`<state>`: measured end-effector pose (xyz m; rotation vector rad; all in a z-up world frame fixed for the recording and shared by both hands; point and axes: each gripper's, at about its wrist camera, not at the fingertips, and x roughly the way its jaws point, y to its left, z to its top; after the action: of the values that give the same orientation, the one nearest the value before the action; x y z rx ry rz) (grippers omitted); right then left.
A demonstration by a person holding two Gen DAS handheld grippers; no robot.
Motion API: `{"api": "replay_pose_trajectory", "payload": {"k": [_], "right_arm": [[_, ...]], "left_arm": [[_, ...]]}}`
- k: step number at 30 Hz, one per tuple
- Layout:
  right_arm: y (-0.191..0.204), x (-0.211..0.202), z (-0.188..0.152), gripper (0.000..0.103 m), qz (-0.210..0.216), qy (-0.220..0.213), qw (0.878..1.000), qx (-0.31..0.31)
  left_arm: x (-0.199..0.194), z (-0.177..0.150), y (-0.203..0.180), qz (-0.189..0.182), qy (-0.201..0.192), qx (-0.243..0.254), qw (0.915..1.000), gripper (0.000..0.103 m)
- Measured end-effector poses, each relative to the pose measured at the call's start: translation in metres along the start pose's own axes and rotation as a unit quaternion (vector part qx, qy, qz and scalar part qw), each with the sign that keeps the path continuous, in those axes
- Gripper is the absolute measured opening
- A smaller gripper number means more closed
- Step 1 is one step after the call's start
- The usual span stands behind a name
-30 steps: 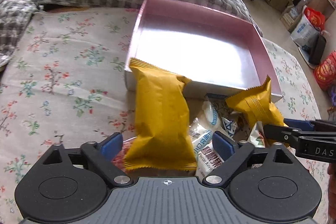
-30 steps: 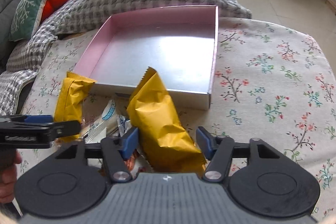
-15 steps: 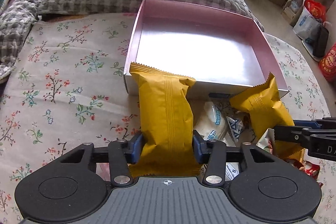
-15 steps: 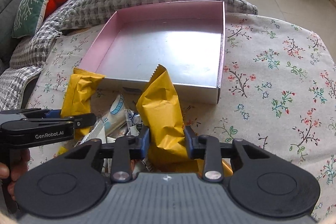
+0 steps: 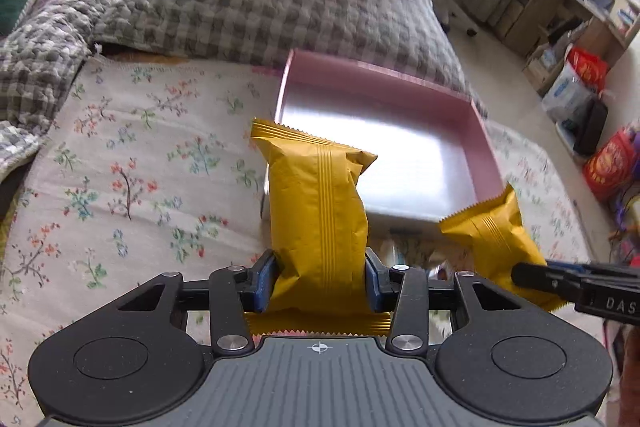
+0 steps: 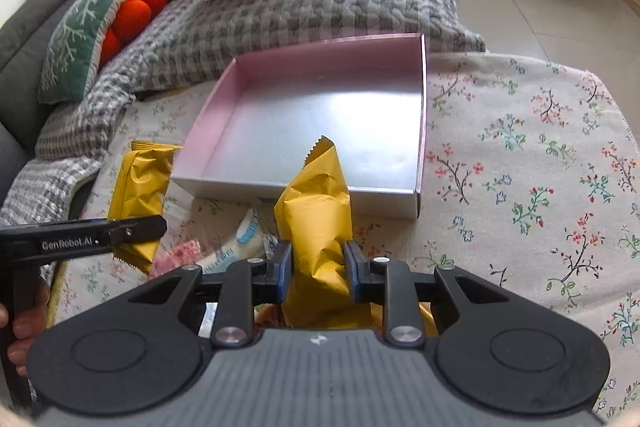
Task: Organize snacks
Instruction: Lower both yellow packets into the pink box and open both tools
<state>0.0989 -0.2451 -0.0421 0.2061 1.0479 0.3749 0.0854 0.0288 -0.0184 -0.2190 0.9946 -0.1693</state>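
Floral-printed cream cloth surface (image 6: 520, 155) carries a shallow pink-walled box (image 6: 224, 95) and loose snack packets.

The open box, its silvery floor bare, rests flat on the cloth near a grey checked quilted blanket (image 6: 320, 3) that overlaps the cloth's far edge. Just in front of the box's near wall, small white-and-blue wrapped snack packets (image 6: 250, 227) and a pink-patterned packet (image 6: 178, 255) lie in a loose pile directly on the cloth.
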Motion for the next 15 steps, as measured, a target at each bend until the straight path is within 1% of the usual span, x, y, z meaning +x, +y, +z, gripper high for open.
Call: {"api": "replay_pose_trajectory", "payload": {"k": [4, 8, 12, 15], "right_arm": [[-0.001, -0.005, 0.010, 0.024, 0.010, -0.025, 0.999, 0.018], [-0.006, -0.001, 0.029, 0.024, 0.011, -0.053, 0.997, 0.049], [-0.013, 0.011, 0.046, 0.024, 0.028, -0.072, 0.993, 0.092], [-0.016, 0.028, 0.054, 0.024, 0.038, -0.073, 0.989, 0.120]], "left_arm": [[0.004, 0.020, -0.003, -0.014, -0.017, -0.002, 0.9998, 0.041], [0.024, 0.045, -0.009, -0.018, -0.029, 0.005, 0.9994, 0.041], [0.053, 0.062, -0.009, -0.021, -0.022, 0.001, 0.9996, 0.041], [0.070, 0.067, -0.007, -0.020, -0.018, 0.001, 0.9996, 0.041]]}}
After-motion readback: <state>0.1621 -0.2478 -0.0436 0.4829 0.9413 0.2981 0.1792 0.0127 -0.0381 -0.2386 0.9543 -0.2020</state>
